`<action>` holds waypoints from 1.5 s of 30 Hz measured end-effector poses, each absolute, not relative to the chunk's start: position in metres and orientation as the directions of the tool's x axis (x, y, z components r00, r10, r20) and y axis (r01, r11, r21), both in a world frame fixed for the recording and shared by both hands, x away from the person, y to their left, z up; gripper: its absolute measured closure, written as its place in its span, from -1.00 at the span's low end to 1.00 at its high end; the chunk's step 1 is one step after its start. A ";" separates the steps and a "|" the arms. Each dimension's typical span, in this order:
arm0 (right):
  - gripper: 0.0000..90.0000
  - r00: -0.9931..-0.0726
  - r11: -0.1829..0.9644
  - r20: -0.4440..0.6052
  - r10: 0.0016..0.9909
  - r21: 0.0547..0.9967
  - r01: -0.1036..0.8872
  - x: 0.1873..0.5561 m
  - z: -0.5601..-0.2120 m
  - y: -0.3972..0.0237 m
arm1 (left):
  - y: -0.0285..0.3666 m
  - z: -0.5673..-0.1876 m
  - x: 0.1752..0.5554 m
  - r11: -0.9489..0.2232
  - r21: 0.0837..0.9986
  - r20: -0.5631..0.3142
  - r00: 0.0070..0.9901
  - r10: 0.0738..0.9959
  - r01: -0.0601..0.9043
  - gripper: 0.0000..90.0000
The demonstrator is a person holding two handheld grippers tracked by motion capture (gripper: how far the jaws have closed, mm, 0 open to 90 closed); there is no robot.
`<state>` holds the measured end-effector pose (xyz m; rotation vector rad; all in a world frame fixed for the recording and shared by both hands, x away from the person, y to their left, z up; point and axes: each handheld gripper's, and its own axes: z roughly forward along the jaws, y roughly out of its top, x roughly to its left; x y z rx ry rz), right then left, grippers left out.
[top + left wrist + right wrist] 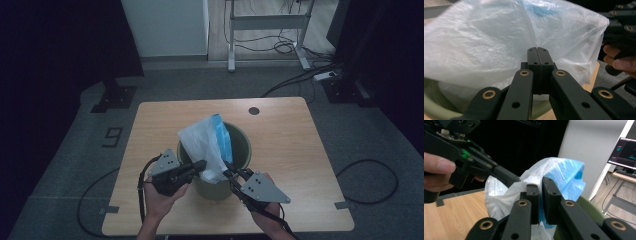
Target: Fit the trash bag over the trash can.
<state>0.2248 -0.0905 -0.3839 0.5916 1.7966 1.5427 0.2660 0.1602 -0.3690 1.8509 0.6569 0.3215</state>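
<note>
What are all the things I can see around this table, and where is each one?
Thin plastic bag: one, translucent white with a blue part, standing up out of the bin.
Round plastic bin: one, olive green, on the table near its front middle.
Wooden table: one, light brown, with a small dark round hole near its far edge.
Metal desk frame: one, pale grey, on the floor behind.
Floor cables: several, black, round the table.
Left tool: one, black, jaws shut on the bag's near left edge.
Right tool: one, black, jaws pinching the bag's right side with a narrow gap.
Hands: two, holding the tools at the near edge.
</note>
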 end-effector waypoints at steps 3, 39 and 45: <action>0.64 -0.672 0.184 -0.192 0.715 0.979 -0.084 0.222 -0.385 -0.095 | 0.166 -0.368 0.264 -0.233 0.933 -0.090 0.804 0.588 0.274 1.00; 0.95 -0.557 0.229 -0.211 0.804 0.973 -0.038 0.236 -0.390 -0.118 | 0.195 -0.370 0.253 -0.081 0.970 -0.135 0.780 0.611 0.231 1.00; 0.89 -0.479 0.262 -0.256 0.840 0.963 -0.055 0.240 -0.396 -0.140 | 0.201 -0.371 0.251 -0.072 0.968 -0.140 0.755 0.640 0.241 1.00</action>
